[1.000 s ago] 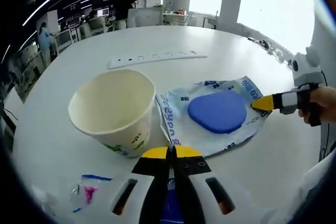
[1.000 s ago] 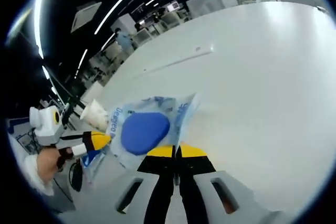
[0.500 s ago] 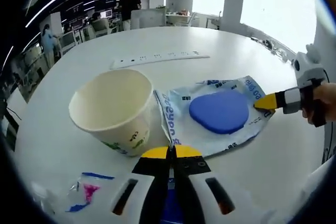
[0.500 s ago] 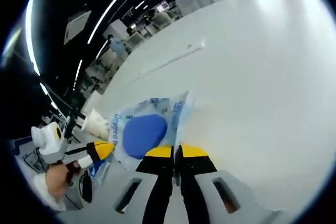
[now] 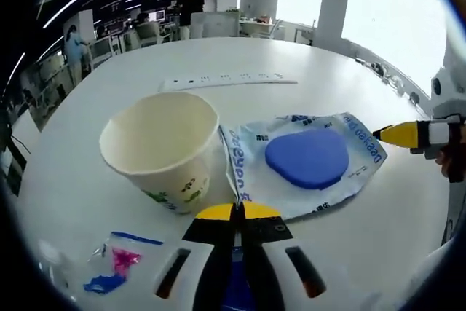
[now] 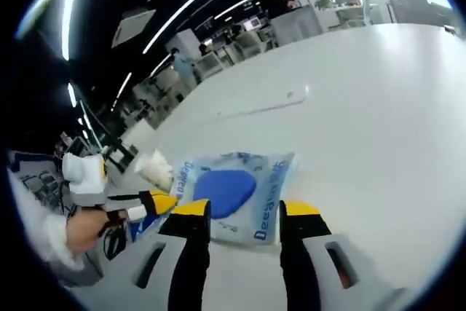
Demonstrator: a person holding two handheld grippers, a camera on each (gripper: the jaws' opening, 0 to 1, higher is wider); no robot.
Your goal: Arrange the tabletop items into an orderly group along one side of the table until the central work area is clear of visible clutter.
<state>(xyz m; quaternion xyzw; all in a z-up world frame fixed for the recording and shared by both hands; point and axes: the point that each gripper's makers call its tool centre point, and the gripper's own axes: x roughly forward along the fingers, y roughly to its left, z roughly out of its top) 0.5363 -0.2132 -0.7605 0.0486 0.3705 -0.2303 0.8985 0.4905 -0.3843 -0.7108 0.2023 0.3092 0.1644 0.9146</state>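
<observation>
In the left gripper view, the left gripper has its two yellow-tipped jaws pressed together on the near edge of a clear plastic packet printed with blue lettering, which holds a rounded blue pad. The packet lies flat on the white round table, near the table's edge. Just beside the packet, touching its one side, a cream paper cup lies tilted on its side, its open mouth showing. Beyond both, a long white power strip lies flat further toward the middle of the table. Close to the near edge, apart from the cup, lies a small clear wrapper with pink and blue marks. At the far end of the packet, the yellow tip of the right gripper points at the packet, just off its edge, held in a hand

In the right gripper view, the right gripper has its jaws spread wide apart with nothing between them; the packet lies on the table just ahead of them
</observation>
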